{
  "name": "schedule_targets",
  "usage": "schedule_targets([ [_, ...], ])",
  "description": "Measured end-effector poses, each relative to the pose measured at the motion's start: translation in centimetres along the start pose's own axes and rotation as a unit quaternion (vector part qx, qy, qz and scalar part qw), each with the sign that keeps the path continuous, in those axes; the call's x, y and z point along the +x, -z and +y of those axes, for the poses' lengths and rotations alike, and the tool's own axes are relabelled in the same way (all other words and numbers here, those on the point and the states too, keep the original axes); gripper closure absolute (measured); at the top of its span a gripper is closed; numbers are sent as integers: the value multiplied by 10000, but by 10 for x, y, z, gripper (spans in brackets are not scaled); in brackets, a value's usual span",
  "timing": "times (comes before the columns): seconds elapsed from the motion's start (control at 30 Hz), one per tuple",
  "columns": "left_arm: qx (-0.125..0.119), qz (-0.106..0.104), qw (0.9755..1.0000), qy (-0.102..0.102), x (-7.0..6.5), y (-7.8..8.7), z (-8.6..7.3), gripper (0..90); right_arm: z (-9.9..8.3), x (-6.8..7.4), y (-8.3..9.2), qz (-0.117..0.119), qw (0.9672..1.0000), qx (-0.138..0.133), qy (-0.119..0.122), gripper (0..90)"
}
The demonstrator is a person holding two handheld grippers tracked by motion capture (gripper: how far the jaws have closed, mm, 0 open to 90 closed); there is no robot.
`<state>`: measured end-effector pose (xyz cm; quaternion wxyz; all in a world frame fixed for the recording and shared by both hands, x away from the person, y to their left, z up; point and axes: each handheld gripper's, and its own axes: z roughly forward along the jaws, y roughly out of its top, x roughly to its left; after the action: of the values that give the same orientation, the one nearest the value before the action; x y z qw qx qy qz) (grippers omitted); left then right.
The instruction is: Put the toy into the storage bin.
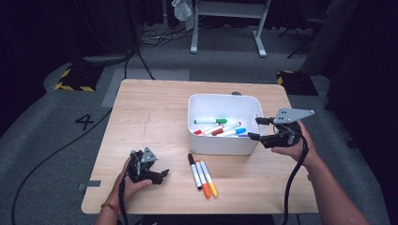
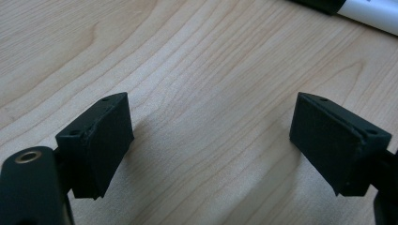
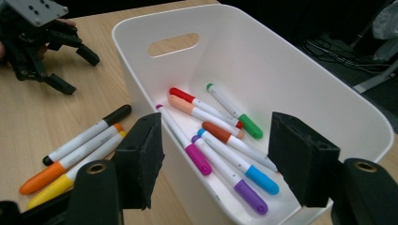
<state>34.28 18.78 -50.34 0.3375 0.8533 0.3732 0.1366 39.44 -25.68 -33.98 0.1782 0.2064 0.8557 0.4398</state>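
We look down on a light wooden table standing on grey carpet, with a dark room behind it; cables trail across the floor, the white legs of another desk rise at the back, and black-and-yellow striped pads lie near the table's far corners. A "4" is marked on the carpet to the left.

On the table's right half sits a white bin with a slot handle in its end wall. Inside it lie markers with white barrels and coloured caps: a green one, a red one, a peach one, a brown-orange one, a magenta one, a blue one and a purple one. From above they overlap, so we may be miscounting.

Just in front of the bin, three more markers lie side by side on the bare wood, close together and apparently touching: black marker, orange marker and yellow marker, caps toward us on the last two.

The right gripper hovers at the bin's right end, its jaws released and wide with nothing between them, above the markers in the bin. The left gripper rests low on the wood left of the three loose markers, jaws likewise apart and empty.
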Motion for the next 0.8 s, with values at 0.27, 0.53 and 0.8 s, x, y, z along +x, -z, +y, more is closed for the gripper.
schedule_targets([
  [0.27, 0, 0, 10000, -2, 0, 0, 0, 137, -18, 35, -6, 314, 9993, -15, 199, 347],
  [0.53, -1, -1, 10000, 1, 0, 0, 0, 137, -42, 69, -38, 786, 9962, 268, 253, 320],
  [0.8, 0, 5, 10000, -6, 0, 0, 0, 137, -61, 97, -74, 1058, 9924, 564, 269, 337],
])
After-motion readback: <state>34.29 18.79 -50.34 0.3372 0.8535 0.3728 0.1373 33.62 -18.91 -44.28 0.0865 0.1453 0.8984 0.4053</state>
